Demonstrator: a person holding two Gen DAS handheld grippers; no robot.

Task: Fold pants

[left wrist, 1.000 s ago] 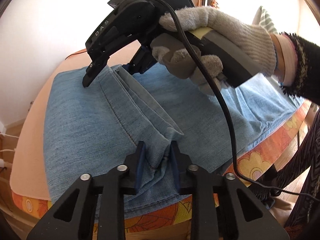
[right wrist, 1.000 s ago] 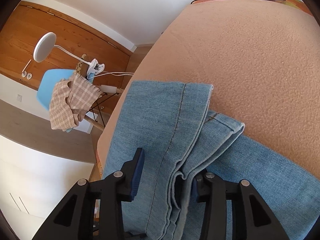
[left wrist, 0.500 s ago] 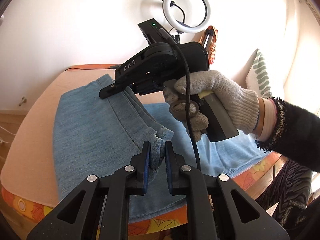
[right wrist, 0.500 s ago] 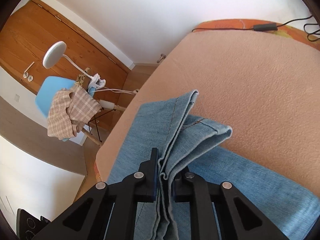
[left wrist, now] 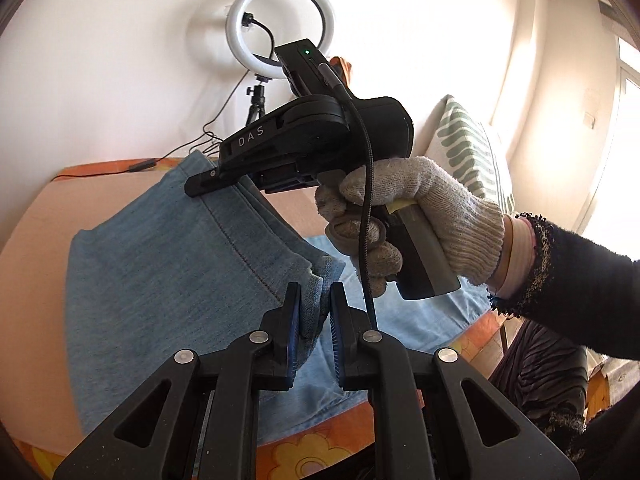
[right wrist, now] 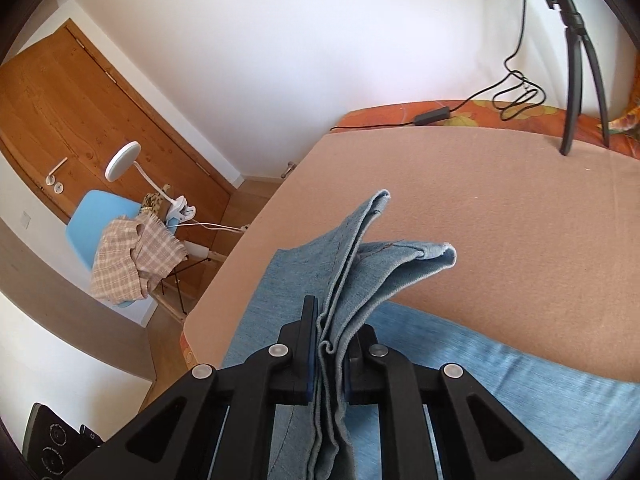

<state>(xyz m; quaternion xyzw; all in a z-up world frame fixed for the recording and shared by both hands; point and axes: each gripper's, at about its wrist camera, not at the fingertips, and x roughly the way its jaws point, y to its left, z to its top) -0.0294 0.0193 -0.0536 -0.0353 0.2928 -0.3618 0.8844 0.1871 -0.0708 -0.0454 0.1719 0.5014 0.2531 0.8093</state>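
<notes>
The light-blue pants (left wrist: 160, 264) lie spread on the peach-covered bed (right wrist: 500, 208). The left hand-held gripper (left wrist: 312, 312) pinches a bunched near corner, while the right hand-held gripper (right wrist: 328, 344) clamps the hem layers, lifting them.

A: Far off, against the white wall: ring light (left wrist: 280, 28) on a small tripod (right wrist: 580, 60), cable (right wrist: 516, 92) trailing beside it.

B: Left, by the wooden door (right wrist: 72, 112): blue chair (right wrist: 94, 220) draped with checked cloth (right wrist: 132, 260), white lamp (right wrist: 122, 160) clipped behind.
</notes>
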